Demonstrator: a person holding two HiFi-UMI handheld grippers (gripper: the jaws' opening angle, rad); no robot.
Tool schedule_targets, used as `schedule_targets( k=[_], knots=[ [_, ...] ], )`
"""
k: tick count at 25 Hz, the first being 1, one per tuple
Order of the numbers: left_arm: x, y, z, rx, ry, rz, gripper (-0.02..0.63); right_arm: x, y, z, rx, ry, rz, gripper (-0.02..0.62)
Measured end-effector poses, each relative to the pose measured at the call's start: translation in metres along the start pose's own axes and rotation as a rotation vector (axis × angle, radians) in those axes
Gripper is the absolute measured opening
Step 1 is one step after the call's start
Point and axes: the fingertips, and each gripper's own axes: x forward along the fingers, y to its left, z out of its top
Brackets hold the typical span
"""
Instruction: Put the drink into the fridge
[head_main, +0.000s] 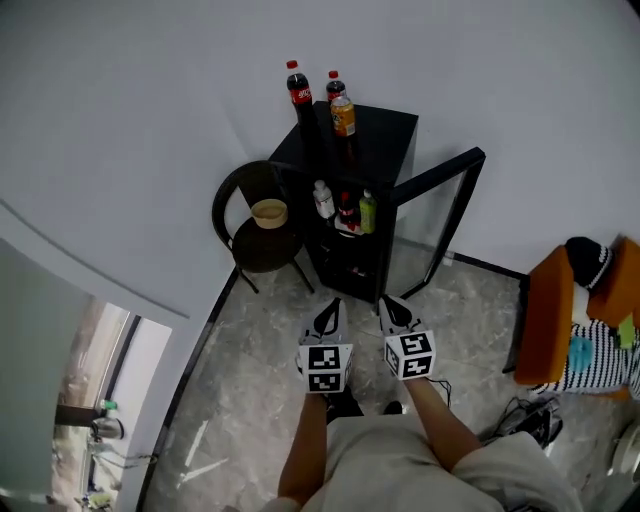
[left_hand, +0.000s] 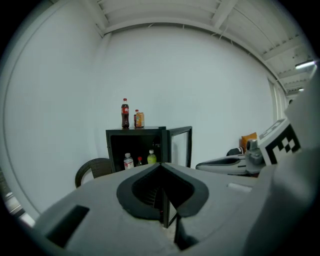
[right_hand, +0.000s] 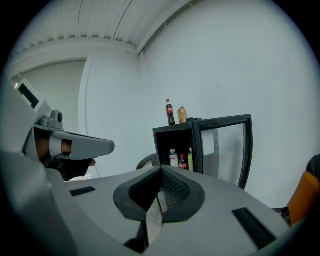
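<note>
A small black fridge (head_main: 372, 150) stands against the wall with its glass door (head_main: 446, 216) swung open to the right. On its top stand two cola bottles (head_main: 299, 94) and an orange drink bottle (head_main: 343, 116). Inside on a shelf are a white bottle (head_main: 322, 199), a red one (head_main: 346, 209) and a green one (head_main: 367, 212). My left gripper (head_main: 331, 306) and right gripper (head_main: 391, 303) hang side by side a step in front of the fridge, both shut and empty. The left gripper view shows the fridge (left_hand: 141, 147) ahead; the right gripper view shows it (right_hand: 174, 145) too.
A round dark chair (head_main: 256, 243) with a bowl (head_main: 269, 212) on its seat stands left of the fridge. An orange seat (head_main: 556, 310) with striped cloth sits at the right, with cables (head_main: 524, 420) on the marble floor beside it. A window lies low at the left.
</note>
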Motion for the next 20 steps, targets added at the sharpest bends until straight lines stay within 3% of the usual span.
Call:
schedule_targets(
  k=[15, 20],
  knots=[
    [-0.028, -0.036, 0.012, 0.013, -0.021, 0.056, 0.009, -0.056, -0.007, 0.007, 0.01, -0.041, 0.046, 0.006],
    [-0.035, -0.036, 0.011, -0.04, -0.038, 0.068, 0.009, -0.059, -0.006, 0.005, 0.028, -0.046, 0.051, 0.006]
  ],
)
